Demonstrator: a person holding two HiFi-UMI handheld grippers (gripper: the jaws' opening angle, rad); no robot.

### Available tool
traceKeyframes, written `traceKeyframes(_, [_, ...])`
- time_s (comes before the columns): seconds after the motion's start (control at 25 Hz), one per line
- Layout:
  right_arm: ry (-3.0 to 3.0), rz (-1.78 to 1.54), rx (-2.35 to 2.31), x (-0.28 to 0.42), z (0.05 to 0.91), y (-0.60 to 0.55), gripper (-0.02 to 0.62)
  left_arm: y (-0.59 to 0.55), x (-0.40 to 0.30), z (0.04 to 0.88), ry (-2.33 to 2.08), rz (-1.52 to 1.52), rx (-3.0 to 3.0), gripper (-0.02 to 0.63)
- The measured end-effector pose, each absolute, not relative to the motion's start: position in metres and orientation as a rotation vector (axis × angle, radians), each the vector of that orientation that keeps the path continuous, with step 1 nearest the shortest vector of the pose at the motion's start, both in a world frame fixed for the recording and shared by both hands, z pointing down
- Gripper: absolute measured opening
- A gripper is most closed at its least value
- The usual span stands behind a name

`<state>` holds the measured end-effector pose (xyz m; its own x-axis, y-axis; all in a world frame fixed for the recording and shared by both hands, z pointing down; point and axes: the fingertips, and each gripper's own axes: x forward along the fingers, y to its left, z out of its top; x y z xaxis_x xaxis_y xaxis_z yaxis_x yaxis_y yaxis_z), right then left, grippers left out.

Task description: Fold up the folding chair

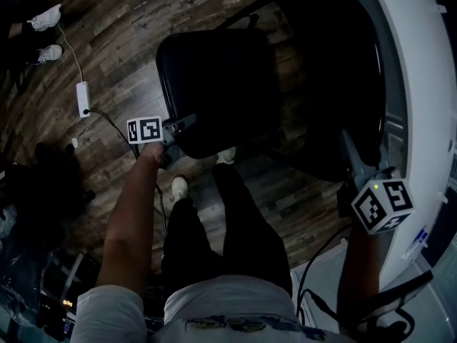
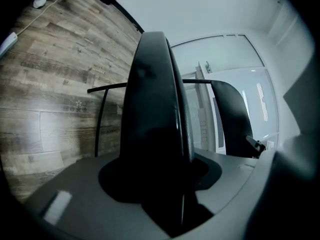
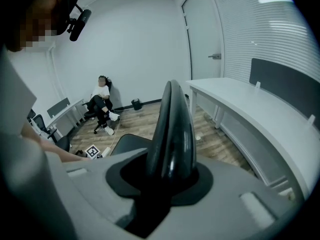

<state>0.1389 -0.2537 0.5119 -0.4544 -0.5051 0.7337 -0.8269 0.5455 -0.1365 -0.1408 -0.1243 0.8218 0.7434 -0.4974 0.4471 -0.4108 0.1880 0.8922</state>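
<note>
**A:** So where's the chair point(image 1: 207, 63) at? Are the grippers actually on it?

**B:** Yep, both are. It's standing on the wood floor point(image 1: 107, 48) right in front of the person's legs point(image 1: 214, 241), not folded yet. Their shoes point(image 1: 178, 187) sit just below the seat's front edge. The left gripper point(image 1: 182, 126) has its jaws partly closed and clamped on that front edge. In its own view the seat point(image 2: 155, 114) runs edge-on straight out from between them. The right gripper point(image 1: 351, 152) is doing the same thing on the back point(image 3: 172, 129), gripping the rim, with nothing else in either one.

**A:** Anything in the way?

**B:** It's kinda tight on the right. A white desk point(image 1: 421, 70) curves along that side, and the back is just beside it. On the left, a cable point(image 1: 107, 116) runs across the floor near the seat corner to a power strip point(image 1: 83, 98) a bit further out. There are more cables by the person's right side, low down.

**A:** And further off?

**B:** A pair of white sneakers point(image 1: 46, 16) shows at the far edge of the floor. From the right gripper view, a person point(image 3: 101, 101) is sitting by the far wall, well apart from all this. There's a small bin point(image 3: 136, 104) near them and a closed door point(image 3: 205, 39) to the right.
</note>
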Motion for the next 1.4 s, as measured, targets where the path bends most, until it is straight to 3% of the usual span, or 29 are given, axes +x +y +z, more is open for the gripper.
traceKeyframes(1.4, [-2.186, 0.558, 1.030, 0.146, 0.447, -0.258, 0.061, -0.188, -0.010, 0.685, -0.835, -0.016, 1.402, 0.126])
